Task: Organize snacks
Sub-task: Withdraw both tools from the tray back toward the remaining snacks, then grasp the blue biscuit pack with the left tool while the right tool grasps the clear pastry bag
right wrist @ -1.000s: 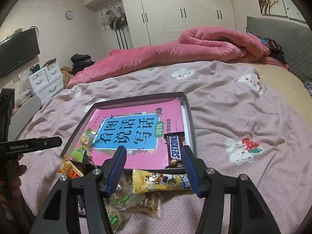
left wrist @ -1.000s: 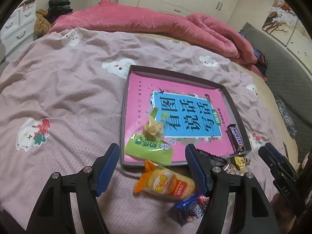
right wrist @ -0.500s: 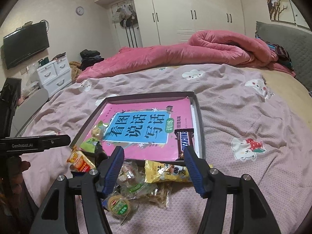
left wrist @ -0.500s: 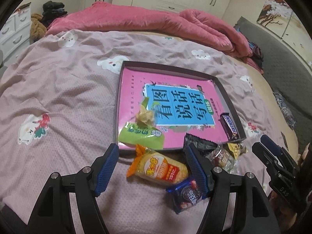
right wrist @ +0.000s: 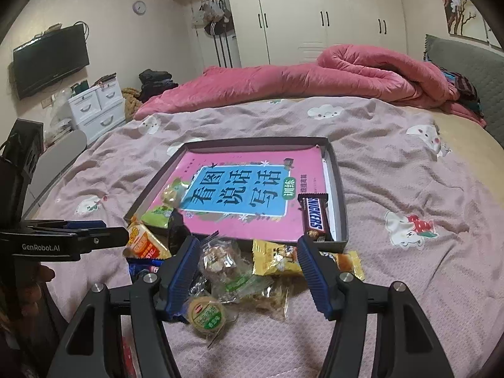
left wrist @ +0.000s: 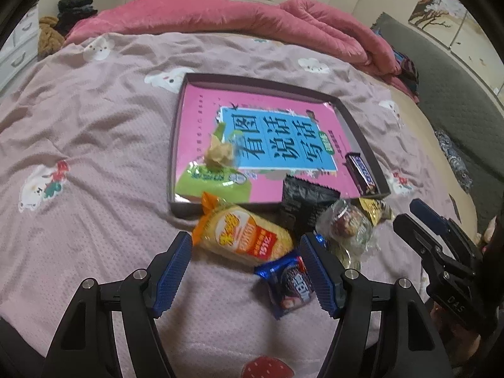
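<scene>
Beyond both gaping, empty hand-held grippers, left (left wrist: 245, 275) and right (right wrist: 247, 272), the tray (right wrist: 341, 211) holds only a Snickers bar (right wrist: 315, 217) and two green packets (left wrist: 217, 181); most snacks, including the orange cracker pack (left wrist: 244, 236) between the left jaws, still lie on the bed (left wrist: 94, 145).

Both grippers, L (left wrist: 245, 271) & R (right wrist: 247, 272), fingers apart, empty.

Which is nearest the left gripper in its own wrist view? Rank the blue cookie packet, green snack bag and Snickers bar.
1. Blue cookie packet, between the left gripper fingers.
2. Green snack bag, tray's near-left corner.
3. Snickers bar, tray's right edge.
</scene>
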Action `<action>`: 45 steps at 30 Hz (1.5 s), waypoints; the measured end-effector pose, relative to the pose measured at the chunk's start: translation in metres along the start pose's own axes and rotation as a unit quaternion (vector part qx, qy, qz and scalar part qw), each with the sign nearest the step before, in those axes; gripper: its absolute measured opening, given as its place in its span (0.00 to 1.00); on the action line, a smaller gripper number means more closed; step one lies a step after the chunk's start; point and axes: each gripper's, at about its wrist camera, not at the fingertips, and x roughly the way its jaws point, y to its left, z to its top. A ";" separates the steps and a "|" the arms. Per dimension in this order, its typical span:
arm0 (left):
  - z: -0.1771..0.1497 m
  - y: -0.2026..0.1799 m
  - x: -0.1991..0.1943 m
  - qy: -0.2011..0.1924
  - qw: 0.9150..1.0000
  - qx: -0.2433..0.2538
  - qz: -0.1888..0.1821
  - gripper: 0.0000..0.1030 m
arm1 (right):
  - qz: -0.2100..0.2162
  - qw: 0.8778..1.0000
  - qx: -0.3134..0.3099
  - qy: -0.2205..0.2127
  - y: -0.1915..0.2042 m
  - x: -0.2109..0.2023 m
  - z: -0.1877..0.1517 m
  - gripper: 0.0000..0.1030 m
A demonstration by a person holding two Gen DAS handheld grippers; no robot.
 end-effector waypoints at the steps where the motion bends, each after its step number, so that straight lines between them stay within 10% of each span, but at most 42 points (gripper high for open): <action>1: -0.001 -0.001 0.001 0.004 1.000 0.002 -0.003 0.71 | 0.001 1.000 -0.001 0.000 0.000 0.000 0.000 0.62; 45: -0.029 -0.034 0.064 0.093 0.995 -0.001 -0.018 0.71 | 0.104 0.983 -0.132 0.071 0.012 0.048 0.007 0.60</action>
